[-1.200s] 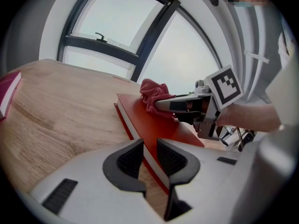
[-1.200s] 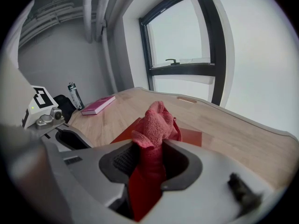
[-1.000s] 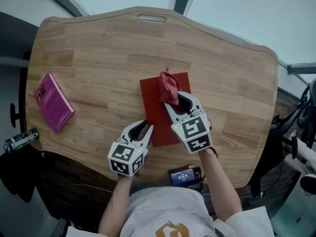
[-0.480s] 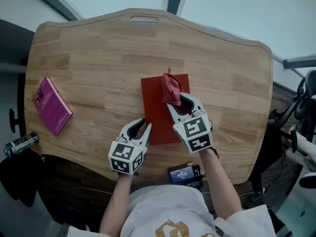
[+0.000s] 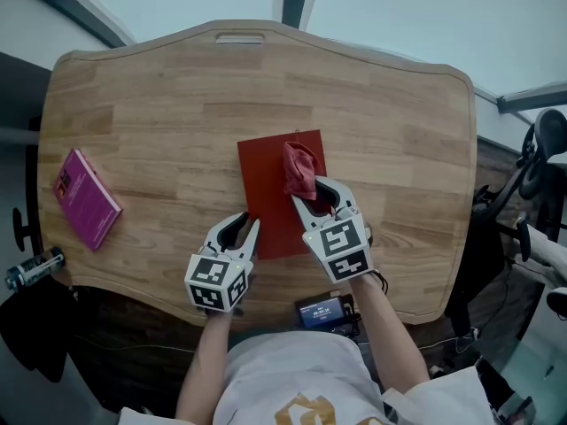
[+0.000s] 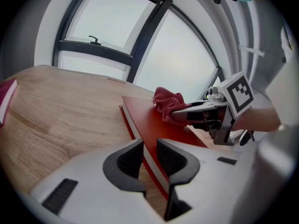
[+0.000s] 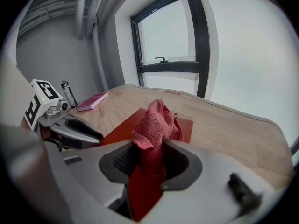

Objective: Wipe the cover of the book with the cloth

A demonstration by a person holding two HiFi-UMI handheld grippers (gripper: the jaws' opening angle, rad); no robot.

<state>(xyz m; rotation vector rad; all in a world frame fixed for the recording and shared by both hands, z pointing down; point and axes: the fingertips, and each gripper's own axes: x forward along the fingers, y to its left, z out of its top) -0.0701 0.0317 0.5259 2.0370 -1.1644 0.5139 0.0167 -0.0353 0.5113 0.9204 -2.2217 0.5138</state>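
This looks like a plain workroom or test room in an office building, not a home. A wooden table (image 5: 399,104) with a curved edge stands close to a large window (image 7: 168,36) with dark metal frames, which rises behind the table's far edge. Beside the window the wall is bare and grey, and open pipes (image 7: 86,8) run up to the ceiling.

A pink book (image 5: 84,199) lies near the table's left end. A small device with a screen (image 5: 324,311) and cables sits at its near edge. Just off the left end there is a small can or bottle (image 5: 31,268). Off the right end is dark equipment (image 5: 540,158) that I cannot make out.

Over the table, the left gripper (image 5: 241,228) and the right gripper (image 5: 317,195) each carry a cube with square markers, which suits a test room.
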